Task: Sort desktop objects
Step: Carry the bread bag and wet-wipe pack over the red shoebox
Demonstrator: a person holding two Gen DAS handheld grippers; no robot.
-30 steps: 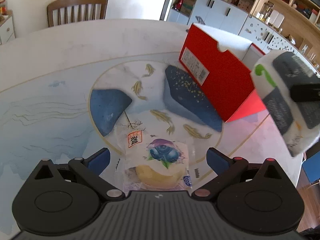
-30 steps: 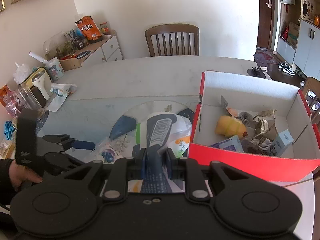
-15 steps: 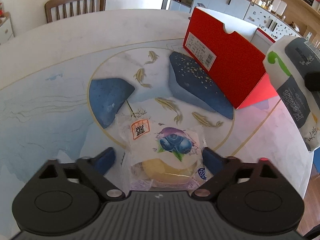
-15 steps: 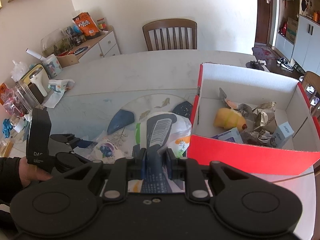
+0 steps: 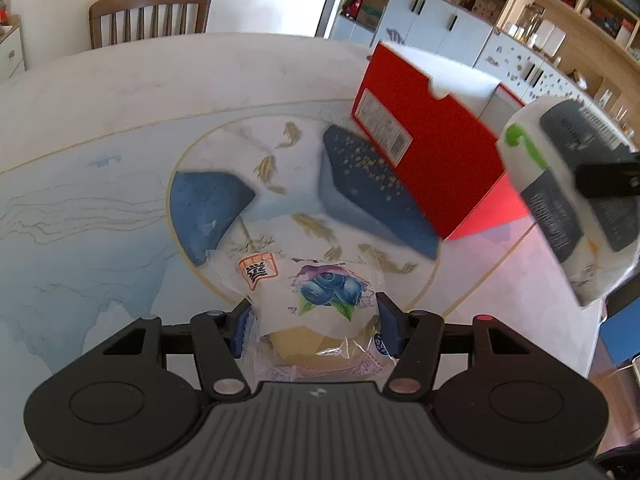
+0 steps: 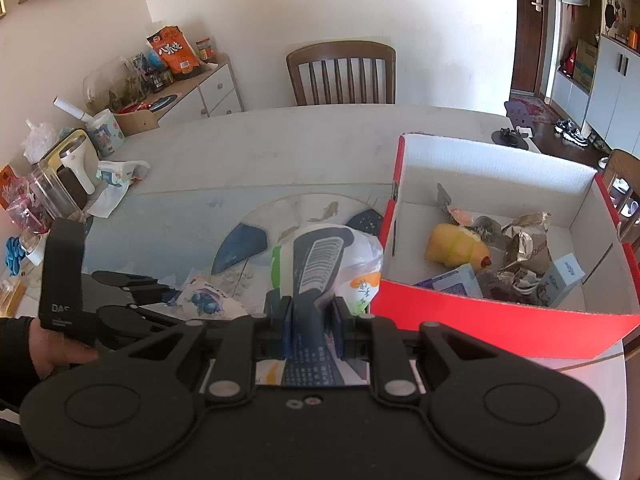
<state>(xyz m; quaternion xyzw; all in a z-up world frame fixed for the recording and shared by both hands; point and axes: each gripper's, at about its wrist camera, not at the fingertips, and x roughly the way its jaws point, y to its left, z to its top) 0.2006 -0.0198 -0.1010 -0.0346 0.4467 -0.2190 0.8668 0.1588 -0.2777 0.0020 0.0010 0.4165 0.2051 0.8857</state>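
I am closing the left tongs (image 5: 312, 320) around the blueberry bun packet (image 5: 316, 300) lying on the bench (image 5: 100, 208); pads touching the wrapper, so squeeze gently. Right tongs (image 6: 311, 316) are clamped on the white pouch (image 6: 324, 256), beside the red box (image 6: 480, 320).

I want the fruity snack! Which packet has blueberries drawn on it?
The clear blueberry packet between the left gripper's jaws on the table. The white packet in the right gripper shows a barcode instead.
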